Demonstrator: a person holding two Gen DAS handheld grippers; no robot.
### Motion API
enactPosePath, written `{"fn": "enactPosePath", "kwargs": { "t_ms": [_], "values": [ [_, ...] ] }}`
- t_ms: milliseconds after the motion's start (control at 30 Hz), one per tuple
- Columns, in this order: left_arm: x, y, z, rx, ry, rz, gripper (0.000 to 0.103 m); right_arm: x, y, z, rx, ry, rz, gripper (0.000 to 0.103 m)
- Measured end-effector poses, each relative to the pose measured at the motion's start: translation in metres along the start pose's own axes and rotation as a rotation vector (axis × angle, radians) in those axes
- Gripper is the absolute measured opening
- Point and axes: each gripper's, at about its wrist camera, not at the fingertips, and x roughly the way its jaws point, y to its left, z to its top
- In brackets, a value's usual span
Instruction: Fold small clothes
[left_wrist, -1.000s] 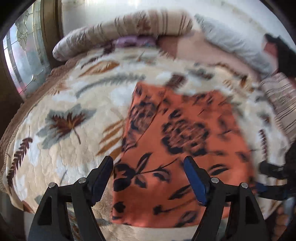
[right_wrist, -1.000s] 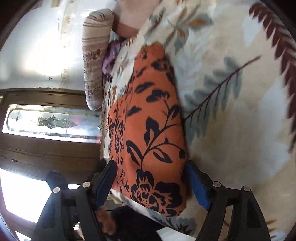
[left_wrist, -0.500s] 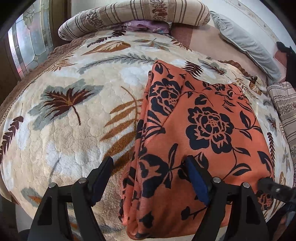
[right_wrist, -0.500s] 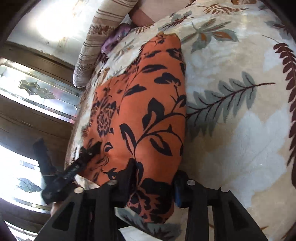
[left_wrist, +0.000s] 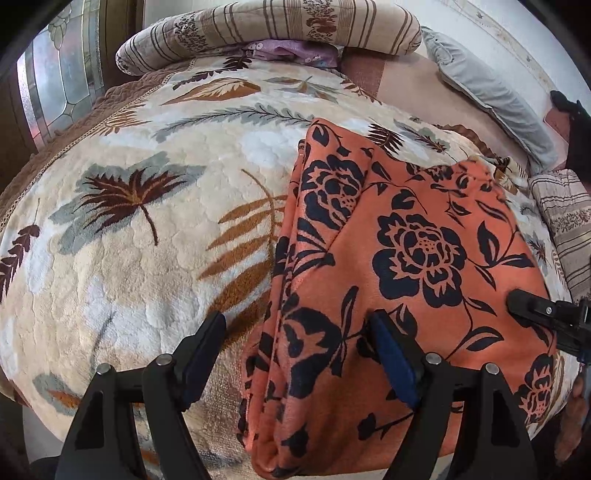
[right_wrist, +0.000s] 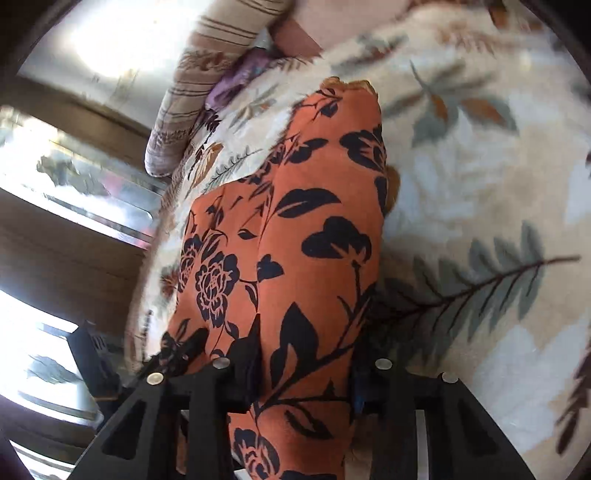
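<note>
An orange garment with black flowers (left_wrist: 424, 240) lies folded on a cream leaf-print blanket (left_wrist: 129, 258). My left gripper (left_wrist: 297, 321) is open over the garment's near left corner. One finger is above the blanket and the other above the cloth, and the pads do not press on it. The right gripper (right_wrist: 306, 350) has its jaws closing on the garment's (right_wrist: 325, 206) near right edge. A fold of cloth is bunched between the pads and raised off the blanket. One black finger of the right gripper (left_wrist: 532, 308) shows at the garment's right edge in the left wrist view.
A striped bolster (left_wrist: 277, 26) lies along the bed's far edge with a purple cloth (left_wrist: 291, 48) tucked under it. A grey pillow (left_wrist: 491, 92) and a striped cushion (left_wrist: 569, 229) sit at the right. A stained-glass door (left_wrist: 55, 81) stands at the left.
The right gripper's jaws went from wide apart to pinching the garment's edge, and it rolled and rose with the cloth. The left gripper came down closer over the near left corner.
</note>
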Motion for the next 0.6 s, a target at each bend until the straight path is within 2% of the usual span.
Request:
{"fn": "enactPosePath", "kwargs": {
  "t_ms": [67, 100, 133, 167, 200, 267, 367, 400, 467, 500, 533, 567, 600],
  "values": [
    [0.0, -0.001, 0.0, 0.008, -0.003, -0.001, 0.082, 0.008, 0.008, -0.004, -0.064, 0.003, -0.099, 0.038],
    [0.0, -0.001, 0.0, 0.012, -0.003, -0.001, 0.082, 0.013, 0.005, -0.003, -0.056, 0.005, -0.105, 0.039],
    [0.0, 0.0, 0.0, 0.012, -0.004, -0.003, 0.082, 0.013, -0.001, -0.004, -0.024, -0.004, -0.08, 0.041],
    [0.0, 0.001, 0.0, 0.01, -0.003, -0.007, 0.082, 0.009, -0.008, -0.003, 0.022, -0.013, -0.026, 0.048],
    [0.0, 0.002, 0.0, 0.007, -0.003, -0.011, 0.082, 0.005, -0.014, -0.002, 0.058, -0.022, -0.003, 0.059],
    [0.0, 0.002, -0.001, 0.006, -0.005, -0.013, 0.083, -0.005, -0.023, 0.001, 0.11, -0.058, 0.036, 0.063],
    [0.001, 0.002, -0.001, 0.007, -0.005, -0.013, 0.083, -0.009, -0.039, 0.02, 0.19, -0.107, 0.104, 0.075],
    [0.001, 0.001, -0.001, 0.006, -0.004, -0.014, 0.083, -0.006, -0.042, 0.028, 0.208, -0.106, 0.124, 0.075],
    [0.001, 0.001, 0.0, 0.008, -0.005, -0.013, 0.083, 0.017, -0.054, 0.045, 0.261, -0.051, 0.162, 0.075],
    [0.001, 0.001, 0.0, 0.008, -0.005, -0.013, 0.083, 0.028, -0.055, 0.05, 0.263, -0.023, 0.171, 0.073],
    [0.002, 0.001, -0.001, 0.007, -0.005, -0.013, 0.083, 0.037, -0.055, 0.056, 0.252, -0.003, 0.178, 0.064],
    [0.002, 0.001, 0.0, 0.008, -0.006, -0.015, 0.083, 0.038, -0.051, 0.059, 0.238, -0.014, 0.166, 0.038],
    [0.002, 0.002, 0.0, 0.008, -0.006, -0.017, 0.083, 0.032, -0.044, 0.059, 0.213, -0.044, 0.148, 0.034]
  ]
}}
